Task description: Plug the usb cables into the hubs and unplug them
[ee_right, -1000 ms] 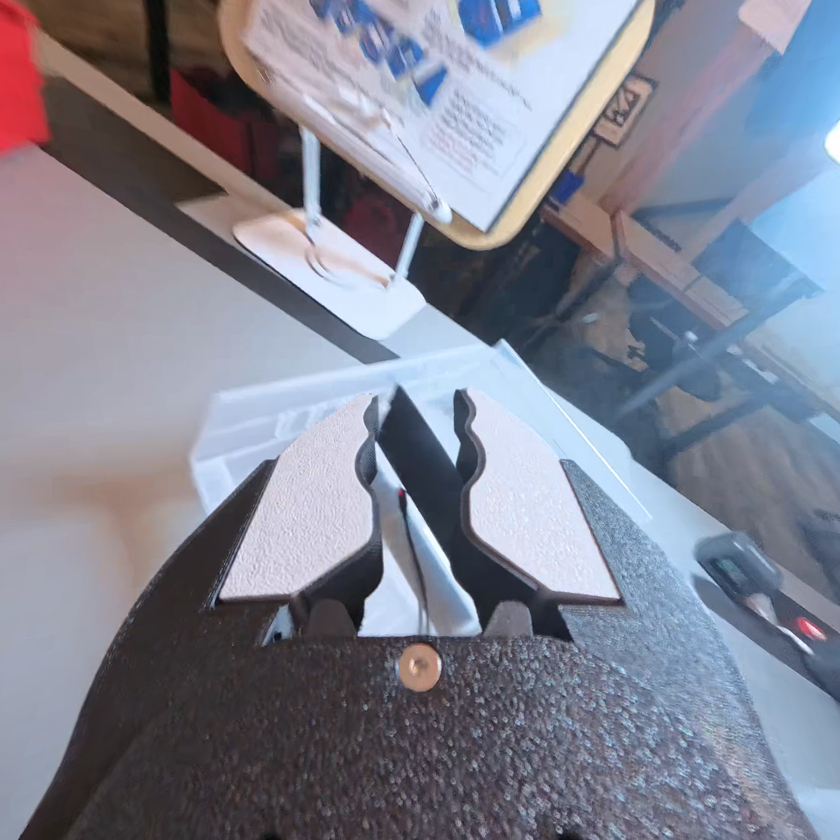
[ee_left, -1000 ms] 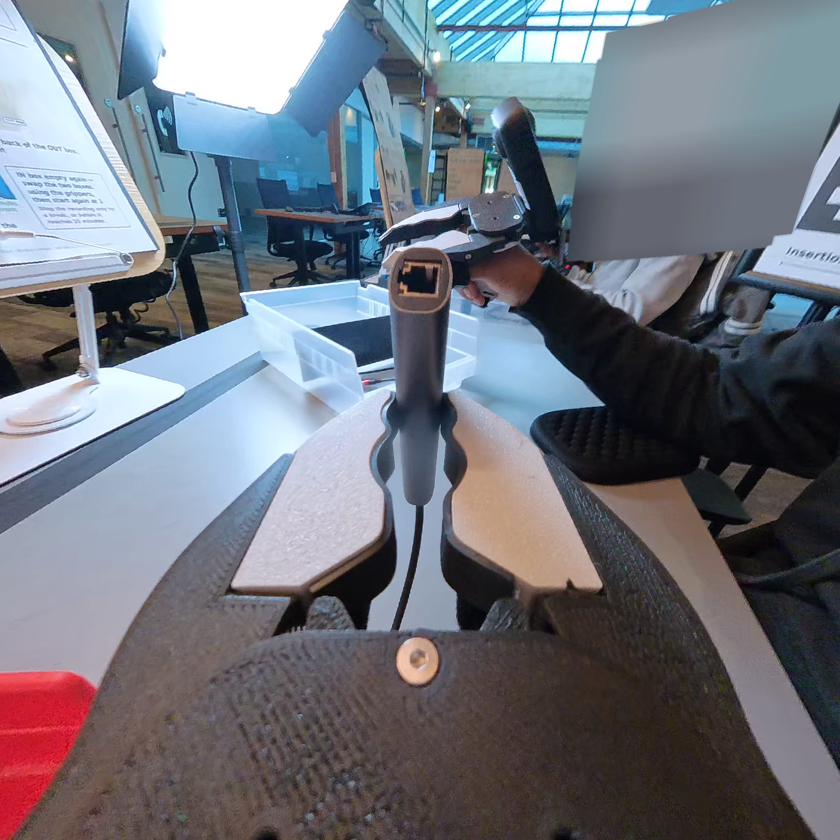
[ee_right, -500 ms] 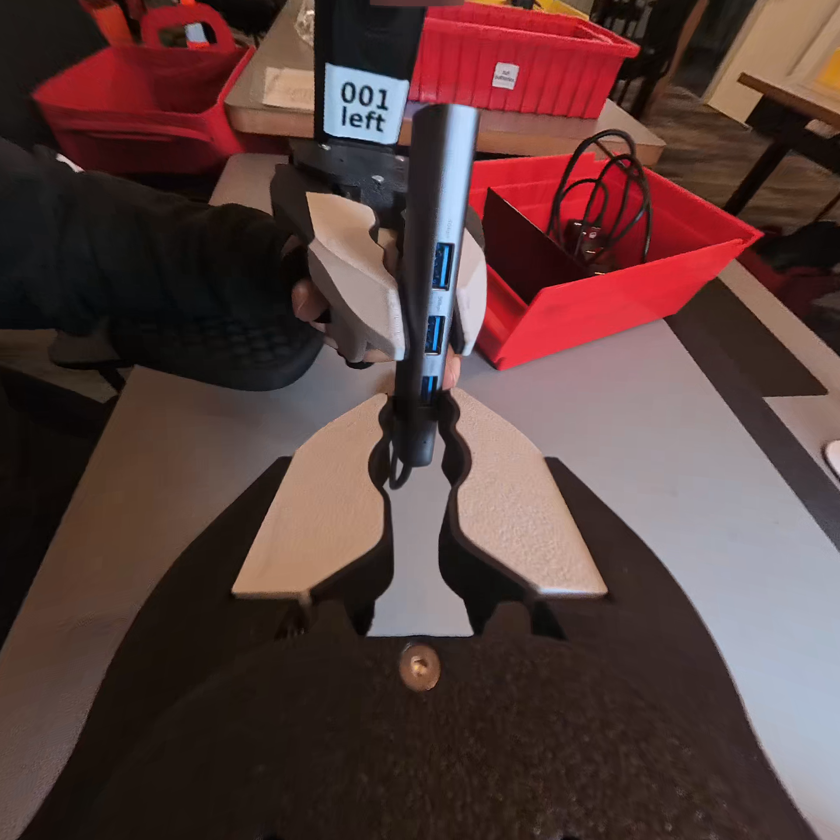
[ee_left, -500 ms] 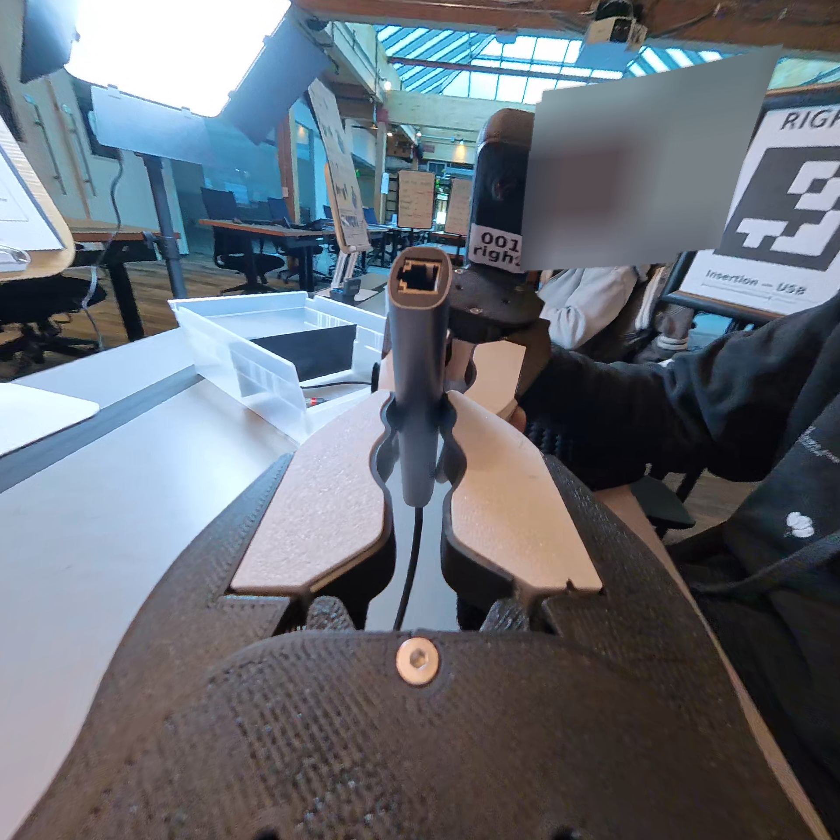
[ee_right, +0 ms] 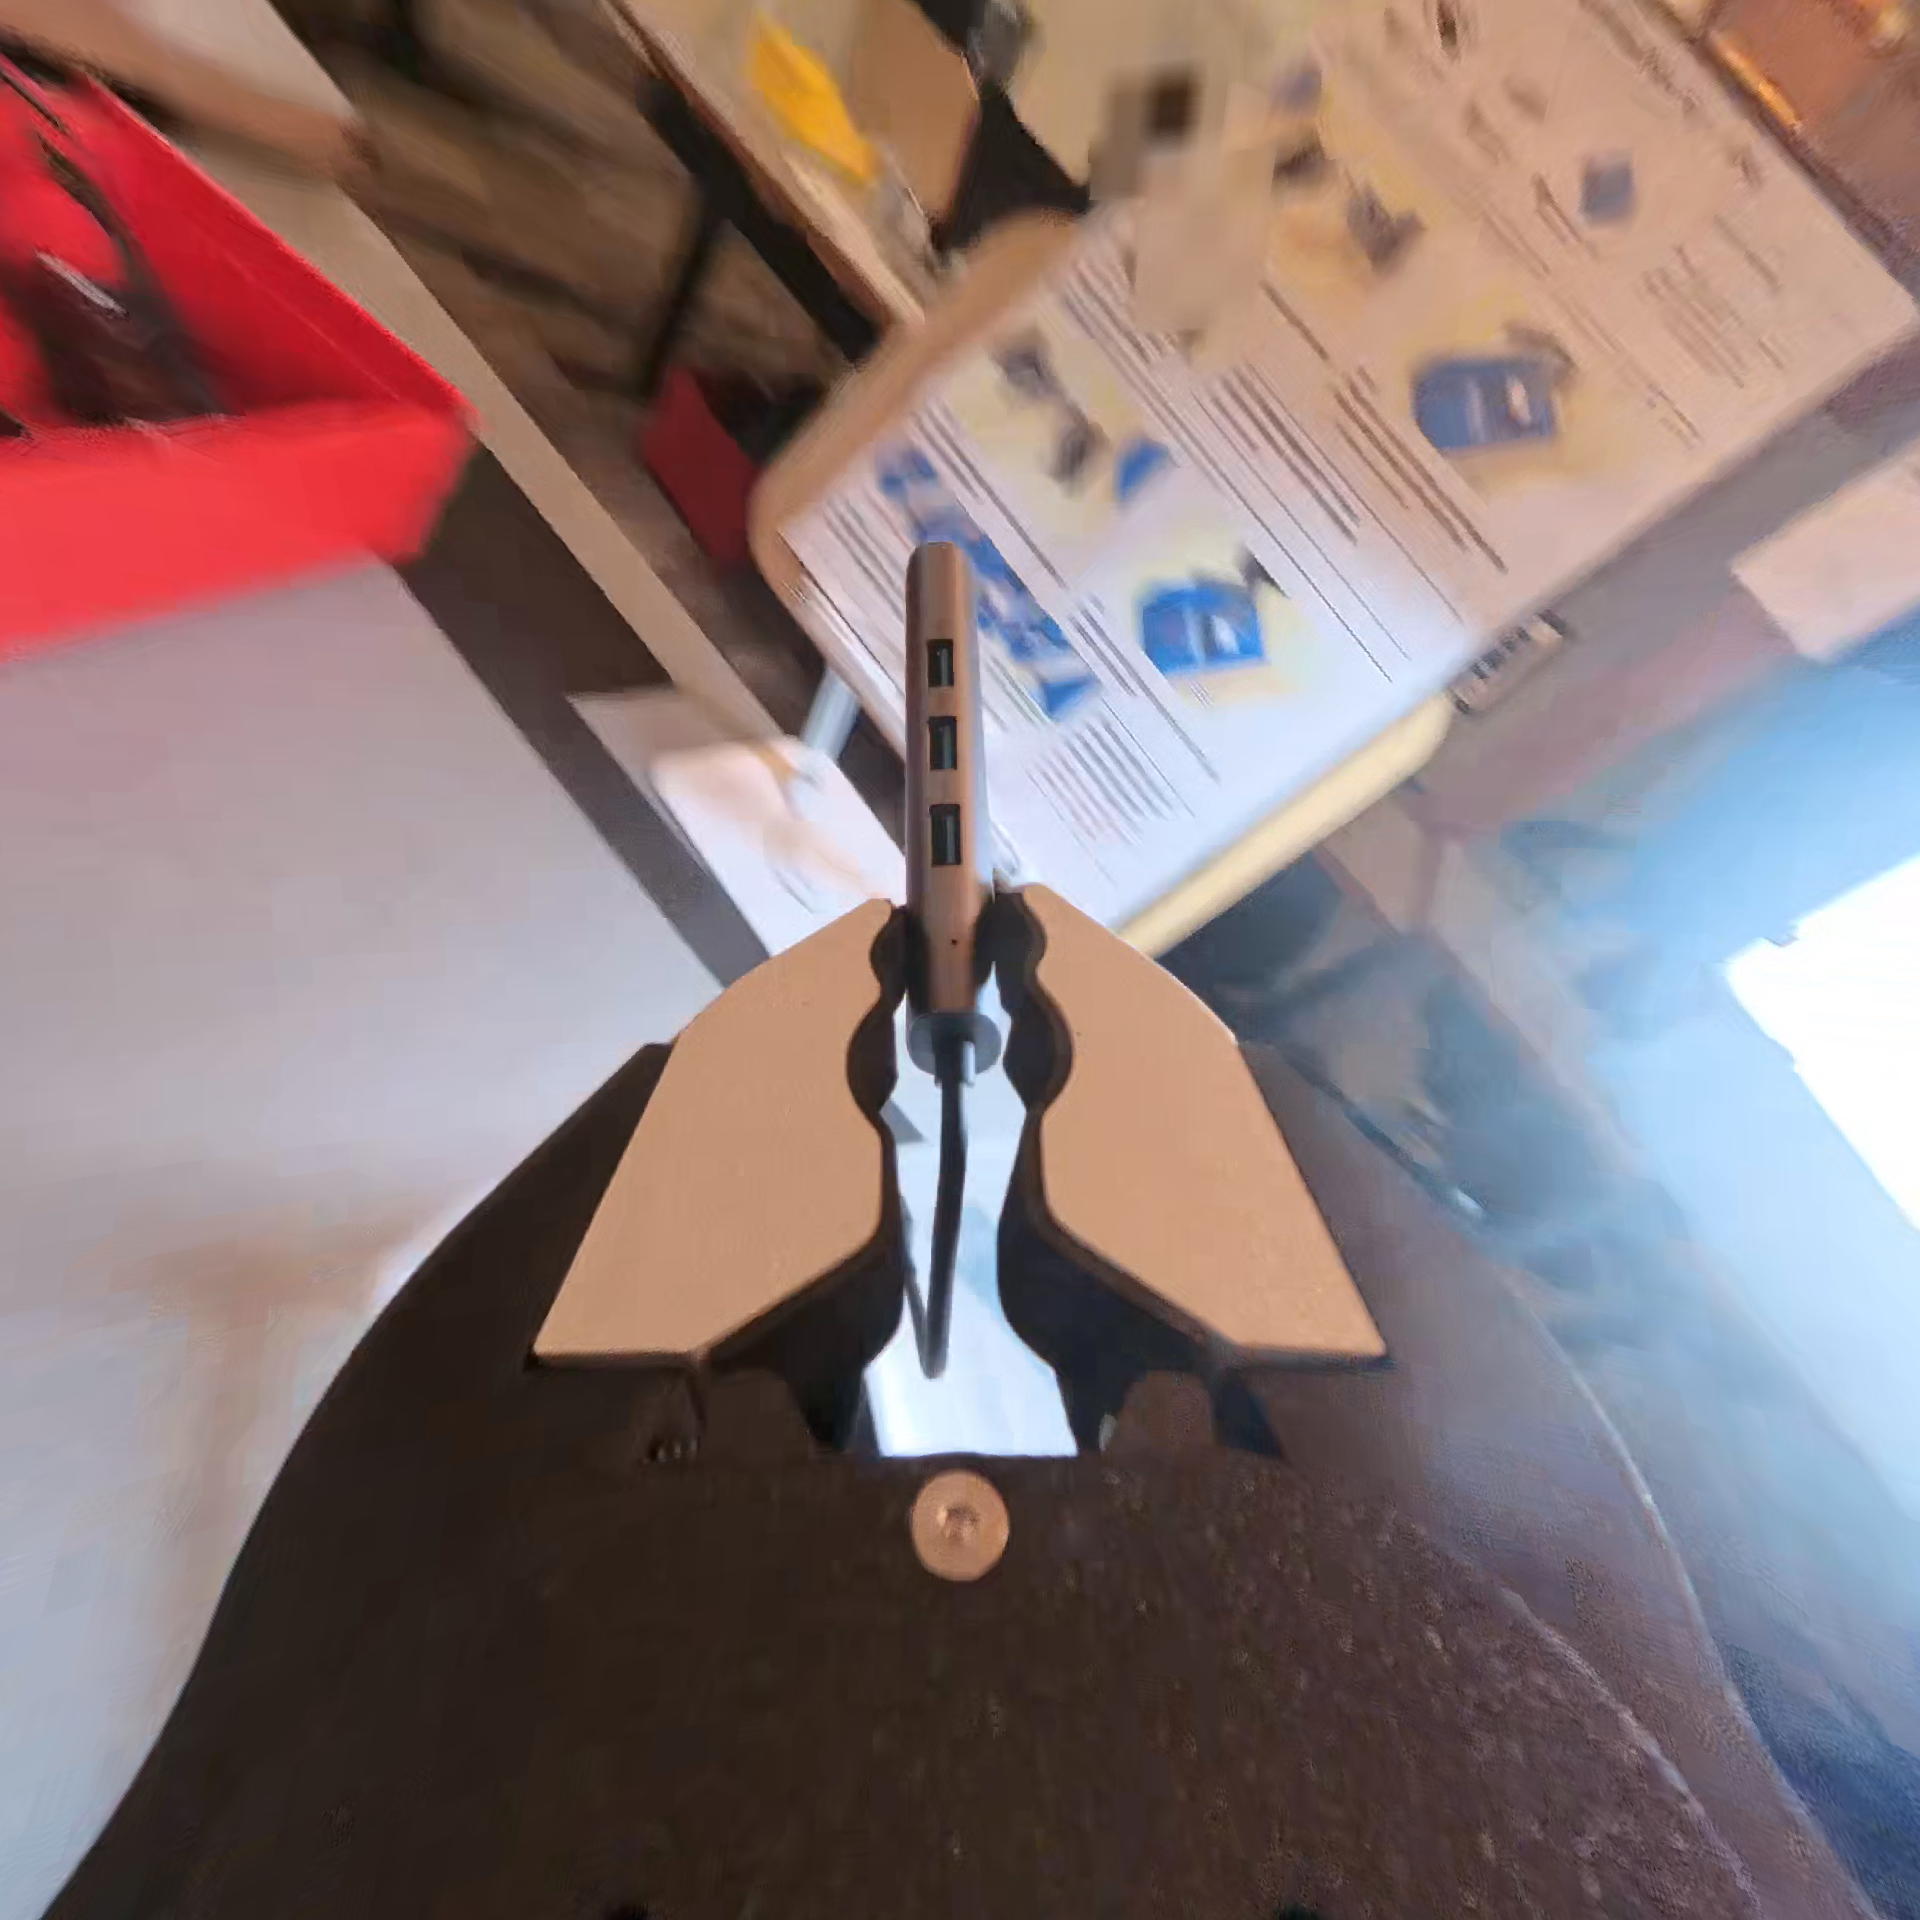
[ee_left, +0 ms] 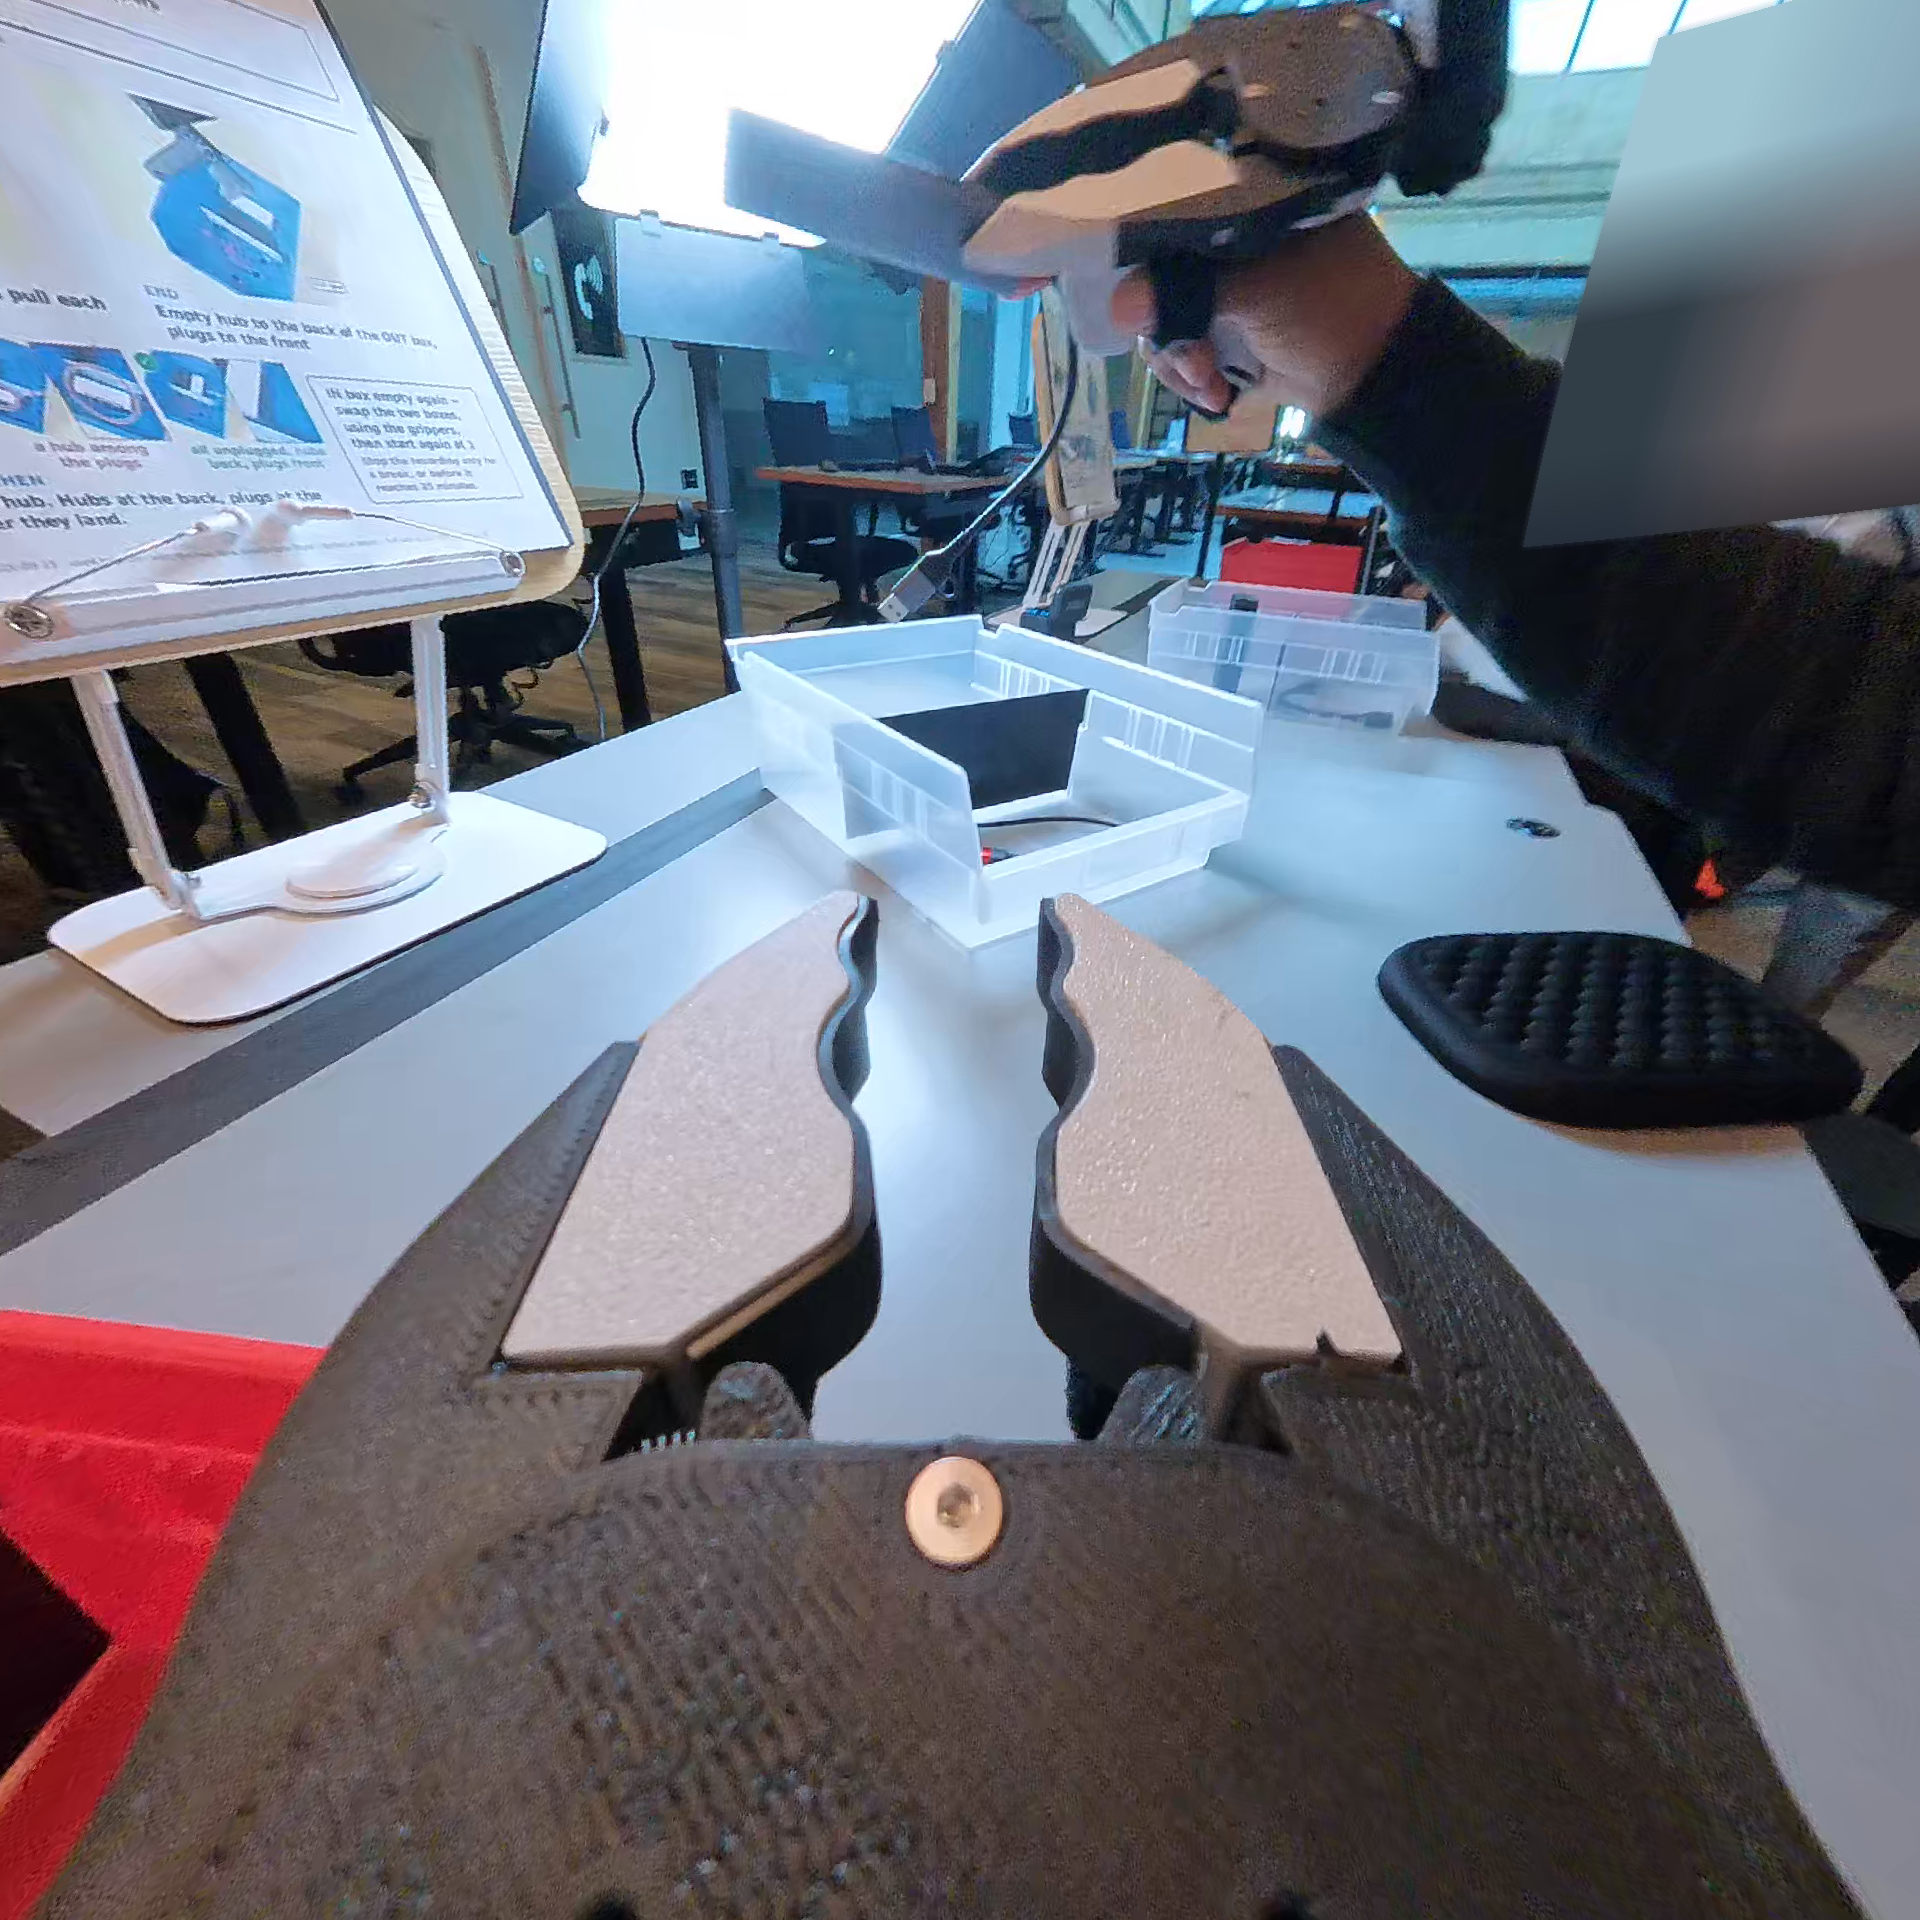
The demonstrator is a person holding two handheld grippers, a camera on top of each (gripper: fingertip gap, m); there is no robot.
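At the far left a red bin [ee_left: 125, 1455] sits by my left claw [ee_left: 956, 997], and beyond it a stand [ee_left: 312, 894] holds an instruction sheet. My left claw hangs released over the table [ee_left: 1558, 1299], its fingers [ee_left: 717, 1143] spread with nothing between them. Past its tips sits a clear tray [ee_left: 997, 769] with a black divider; a thin black cable [ee_left: 1049, 823] lies in its near compartment. A second clear tray [ee_left: 1294, 655] stands farther right, and a black pad [ee_left: 1610, 1029] lies near the table's right edge.

Up high on the right, my right claw [ee_right: 943, 935] is clenched on the grey hub [ee_right: 940, 790] near its cable end. The body sticks out past the tips, and its lead [ee_left: 997, 499] hangs down with the plug dangling free above the tray. All three ports in view on the hub's side are empty; this view is blurred.

I judge no plug is seated in this hub now. Whether it has already been through a cycle I cannot tell. If not, a cable must still be fetched, pushed in and pulled out.
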